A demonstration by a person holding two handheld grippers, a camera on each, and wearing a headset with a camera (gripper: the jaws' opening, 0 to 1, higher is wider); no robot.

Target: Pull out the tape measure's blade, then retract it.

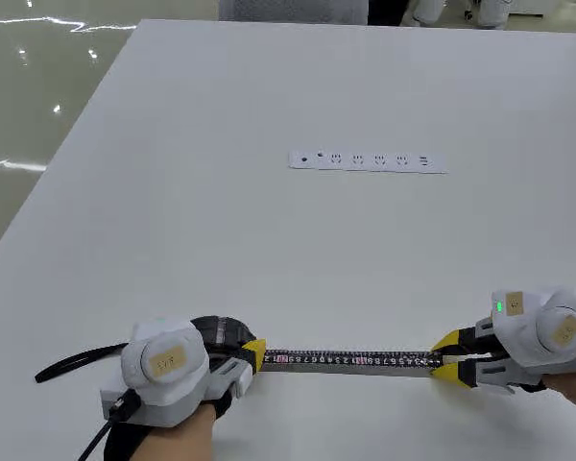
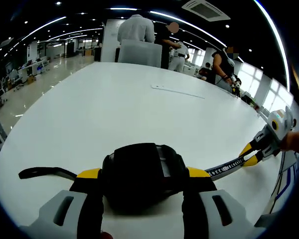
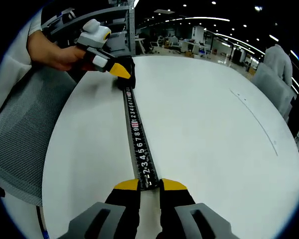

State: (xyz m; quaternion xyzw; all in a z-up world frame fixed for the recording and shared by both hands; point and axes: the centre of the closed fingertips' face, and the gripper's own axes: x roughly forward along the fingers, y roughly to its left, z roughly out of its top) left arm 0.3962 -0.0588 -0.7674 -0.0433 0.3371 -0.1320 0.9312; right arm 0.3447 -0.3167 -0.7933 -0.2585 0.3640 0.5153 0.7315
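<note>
A black tape measure case (image 2: 142, 172) sits on the white table, and my left gripper (image 2: 143, 174) is shut on it; in the head view that case (image 1: 227, 335) is at the lower left inside the left gripper (image 1: 253, 353). Its dark numbered blade (image 1: 350, 360) lies drawn out flat to the right along the table. My right gripper (image 3: 149, 185) is shut on the blade's end (image 3: 146, 177), at the lower right of the head view (image 1: 445, 357). A black wrist strap (image 1: 72, 363) trails left from the case.
A white power strip (image 1: 367, 160) lies flat near the table's middle. People stand past the far table edge (image 2: 139, 30). A mesh chair (image 3: 25, 134) sits by the near edge.
</note>
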